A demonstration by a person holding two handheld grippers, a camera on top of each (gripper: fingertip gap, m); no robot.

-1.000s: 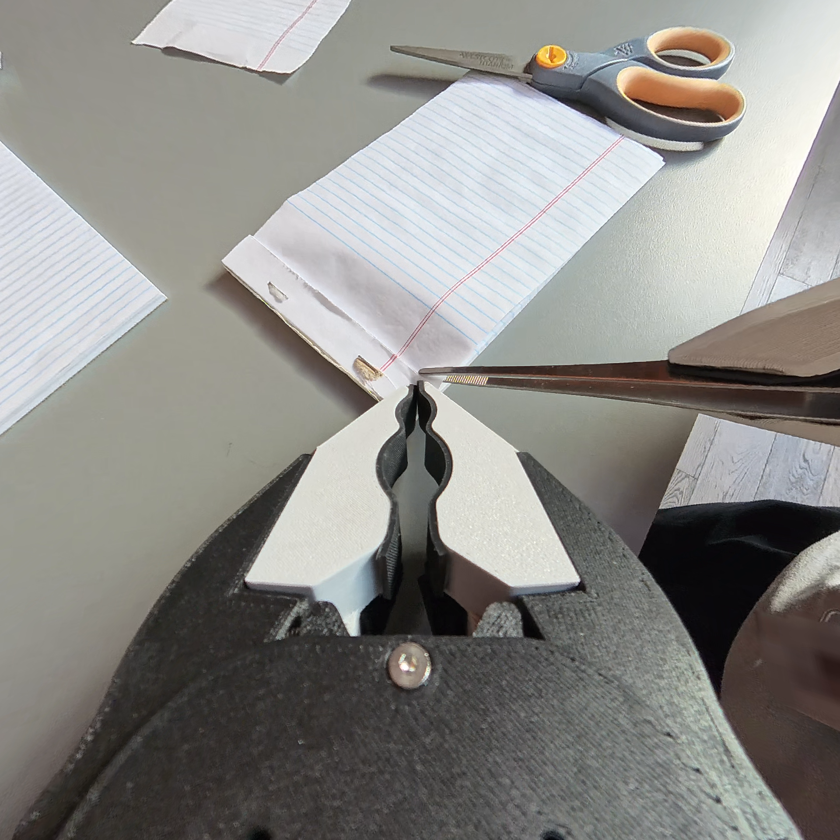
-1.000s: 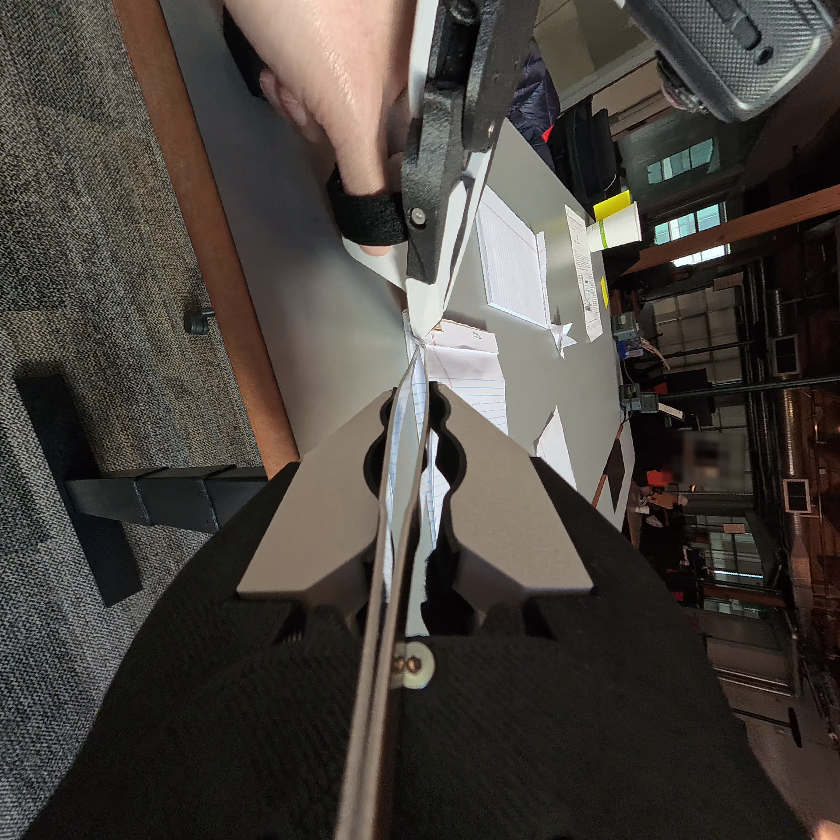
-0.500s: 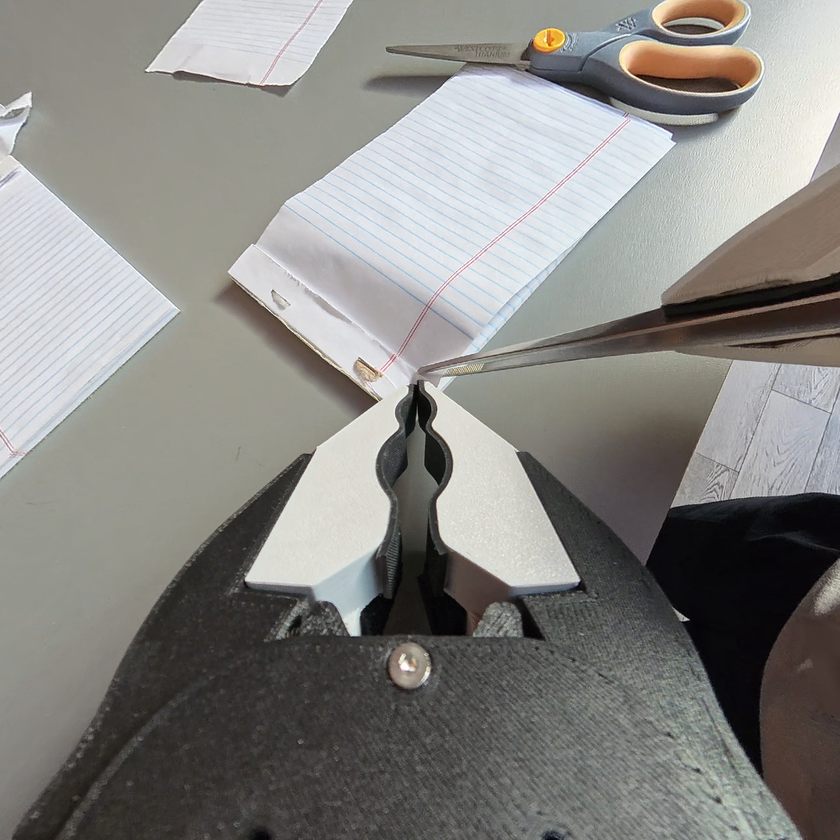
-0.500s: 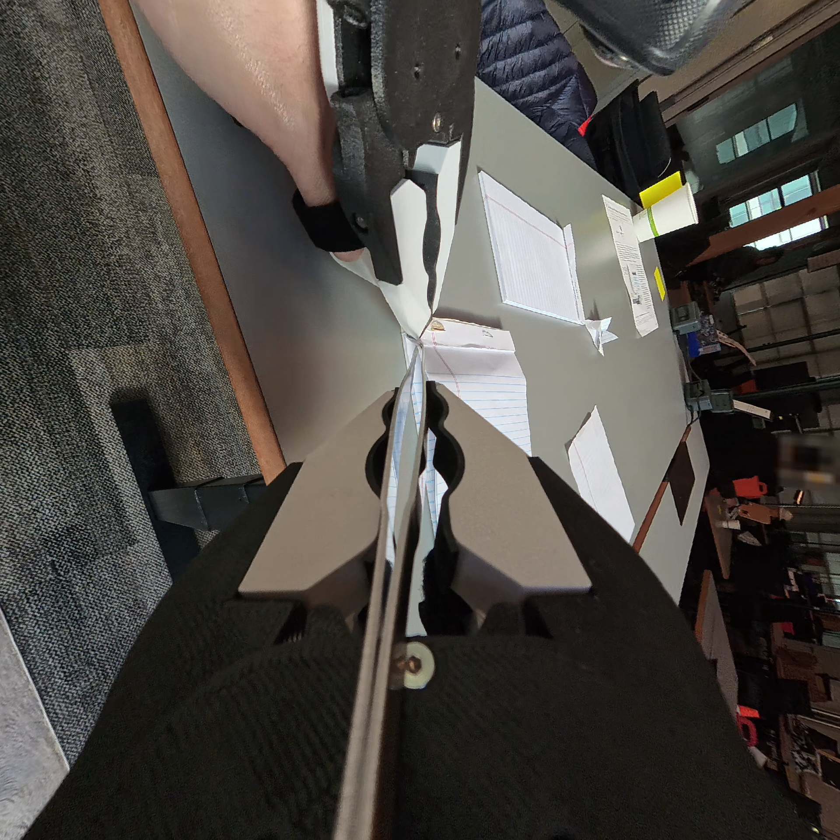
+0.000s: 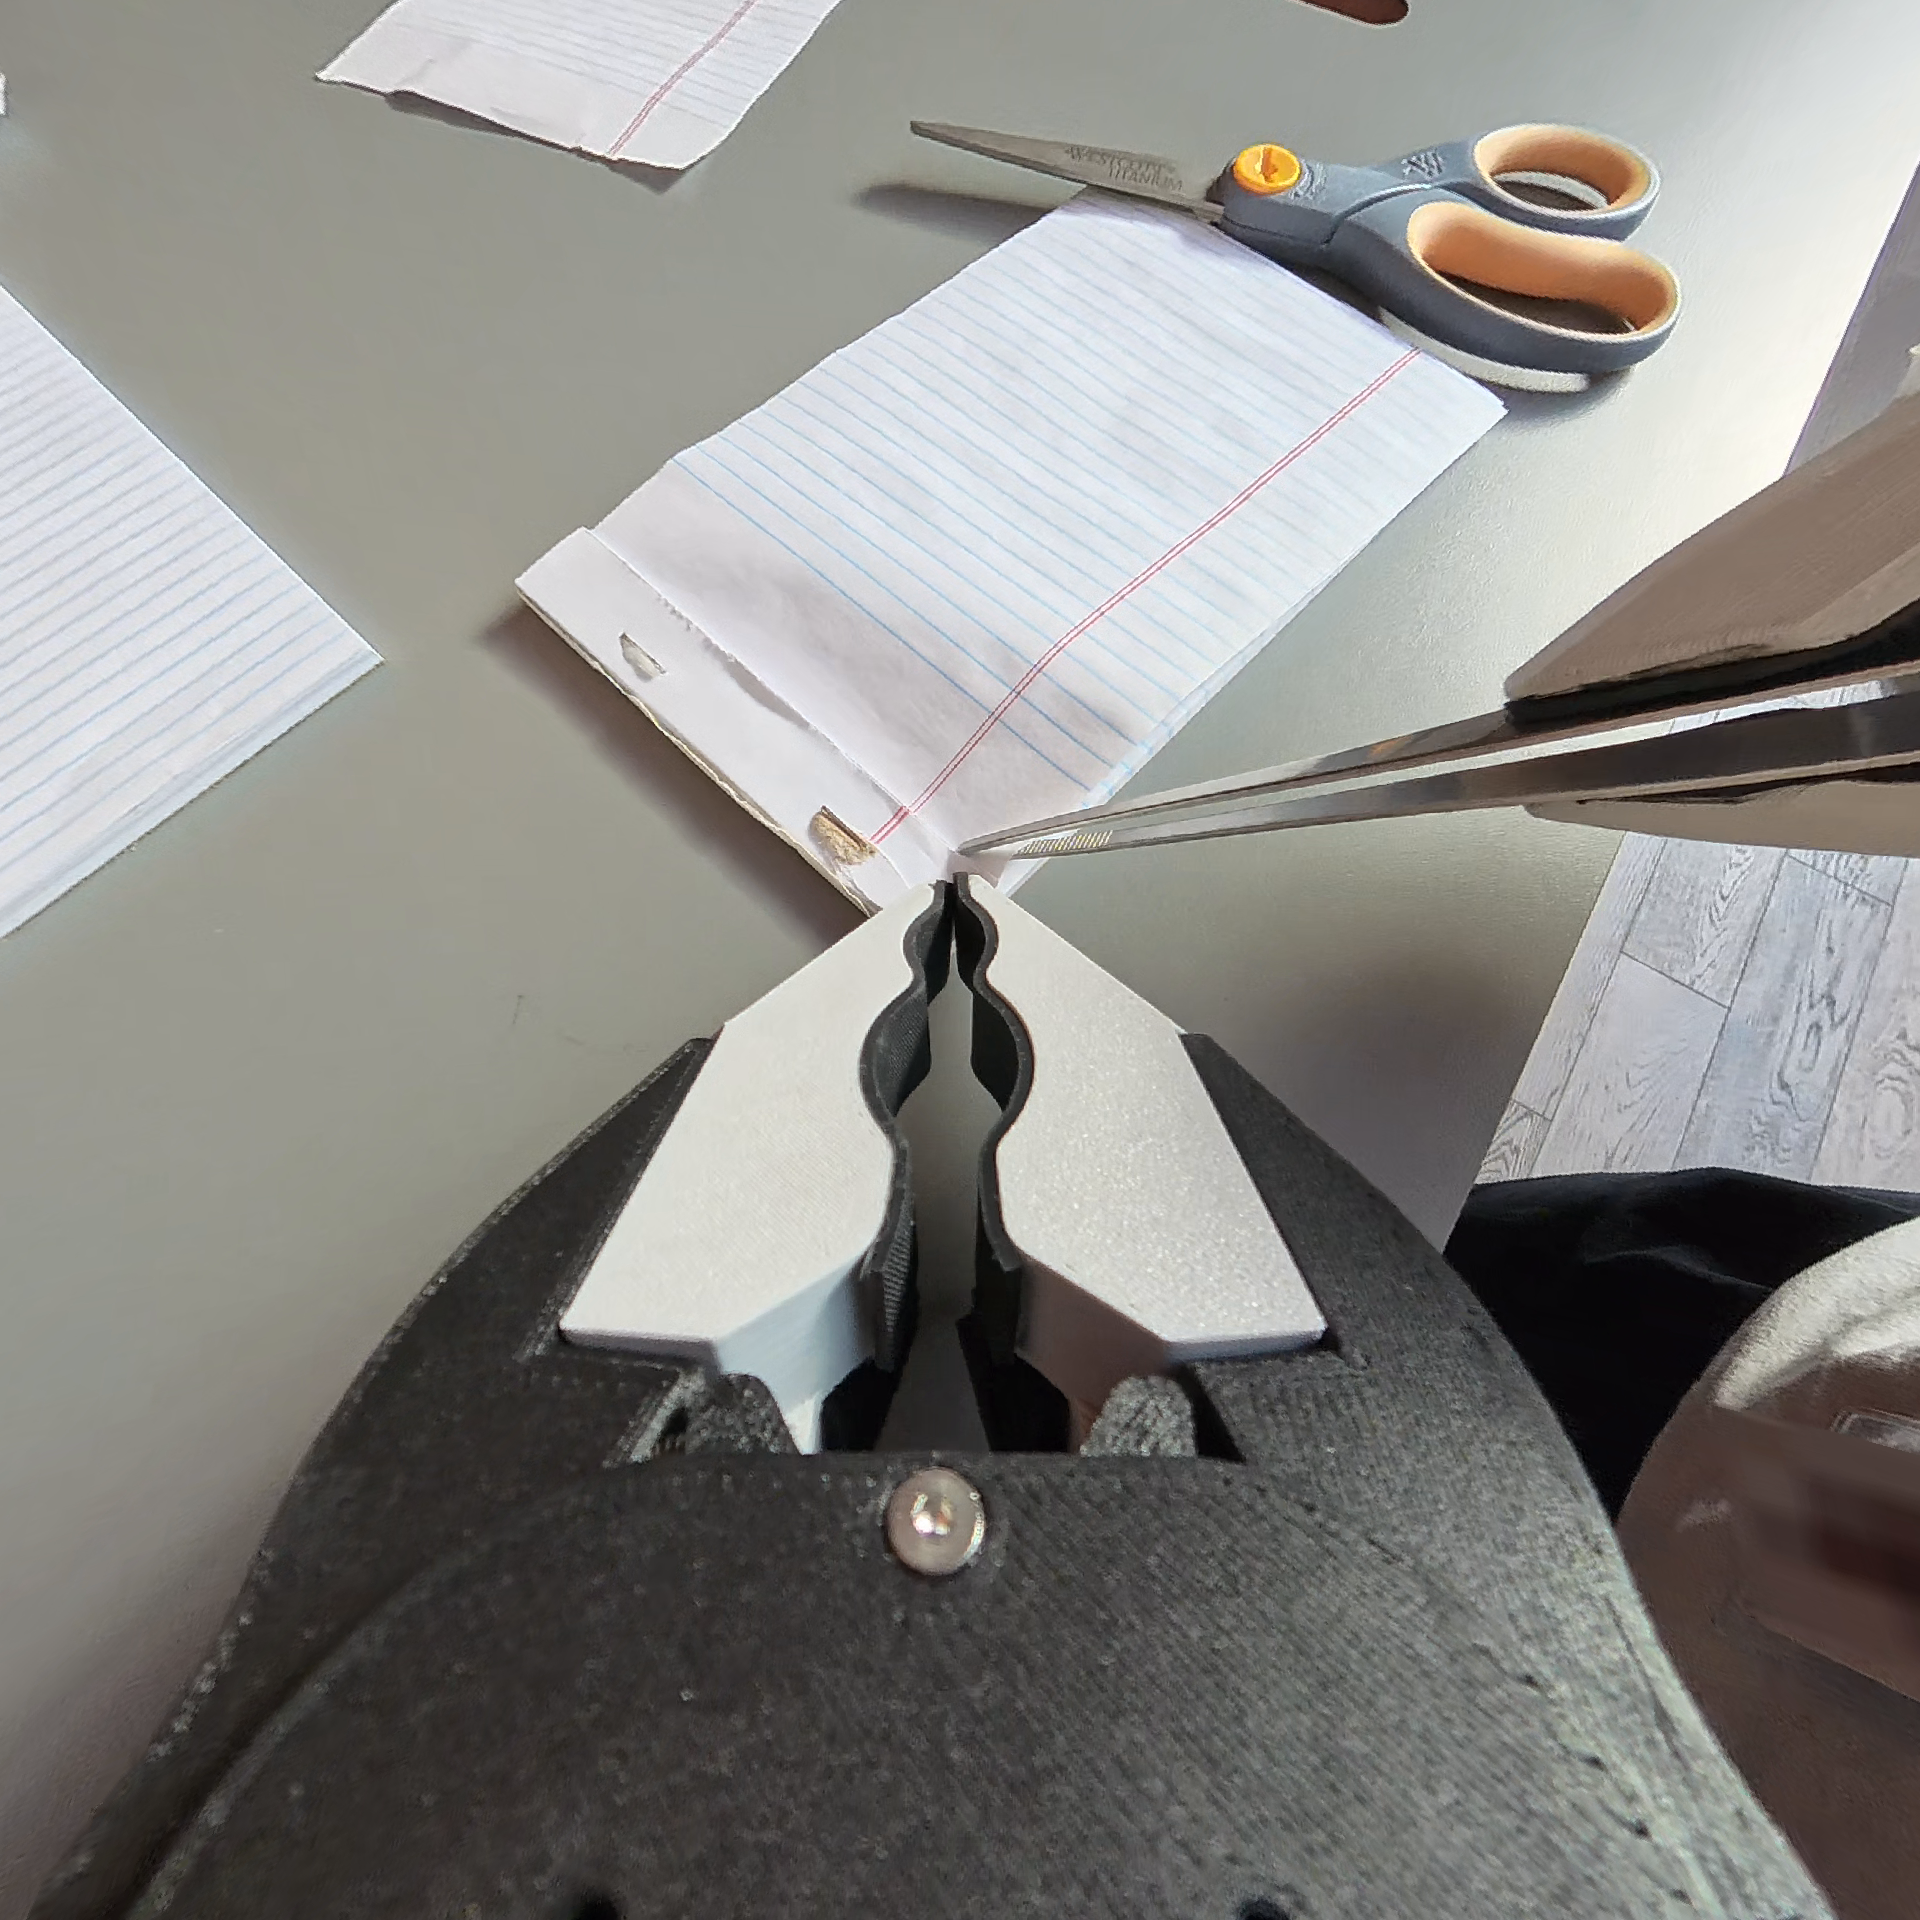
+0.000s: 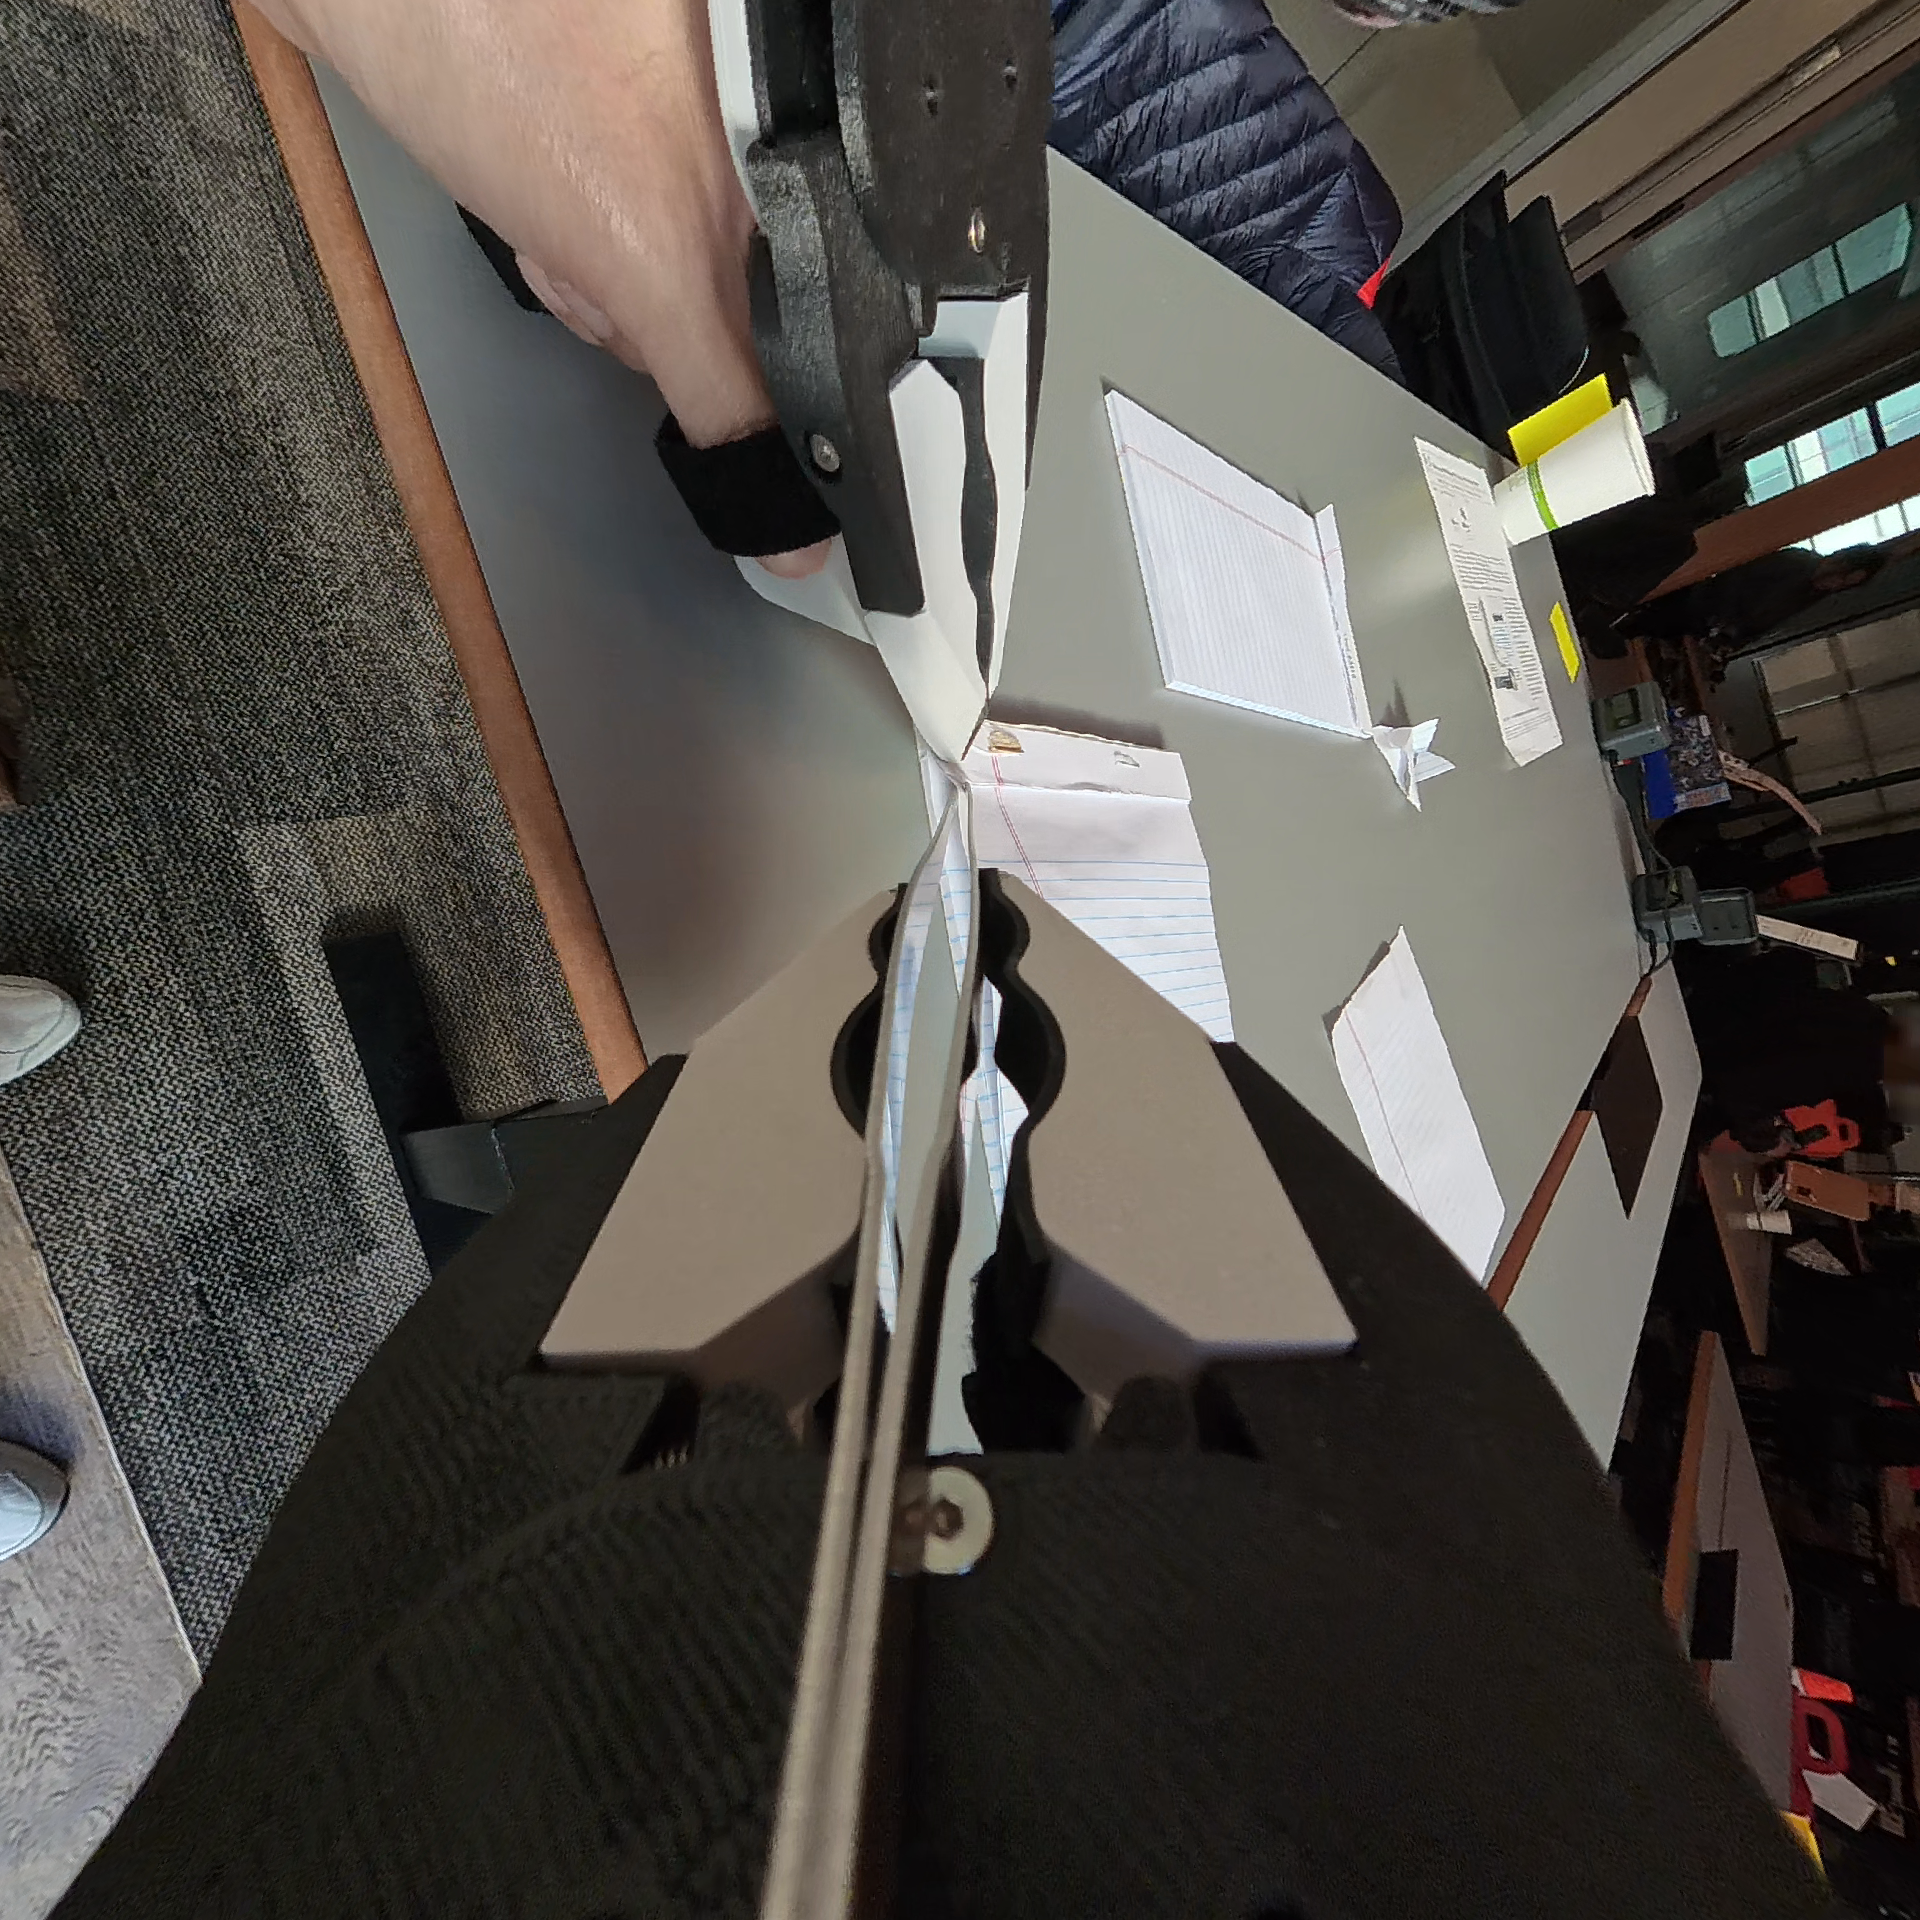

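On a smooth grey table (image 5: 260,436), the left gripper (image 5: 954,883), fingertips pressed together, meets a lined notepad's (image 5: 1039,540) near corner, while the right gripper (image 6: 940,894) pinches thin steel tweezers (image 5: 1351,779) touching that corner.

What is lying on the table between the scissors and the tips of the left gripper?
The lined notepad fills that stretch, from the scissors down to the left gripper; the left wrist view shows it.
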